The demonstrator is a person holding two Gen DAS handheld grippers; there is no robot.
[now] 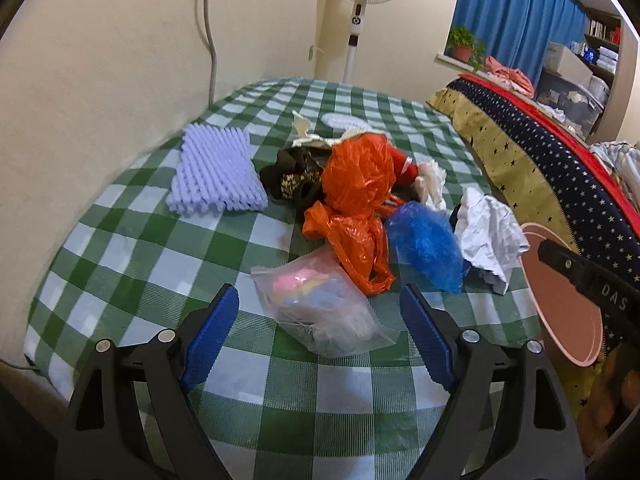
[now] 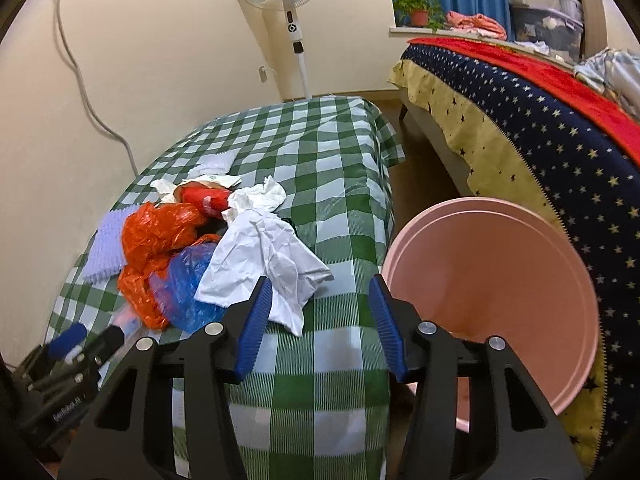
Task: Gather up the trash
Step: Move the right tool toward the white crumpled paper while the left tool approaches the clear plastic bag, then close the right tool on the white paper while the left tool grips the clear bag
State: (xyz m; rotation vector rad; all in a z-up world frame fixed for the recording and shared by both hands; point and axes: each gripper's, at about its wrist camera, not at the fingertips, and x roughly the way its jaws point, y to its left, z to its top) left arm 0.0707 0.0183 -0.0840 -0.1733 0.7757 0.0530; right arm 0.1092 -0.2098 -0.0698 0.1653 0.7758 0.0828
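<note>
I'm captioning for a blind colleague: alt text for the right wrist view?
Open right gripper hovers over a green checked table, near crumpled white paper; orange and blue bags left, empty pink bin right.
</note>
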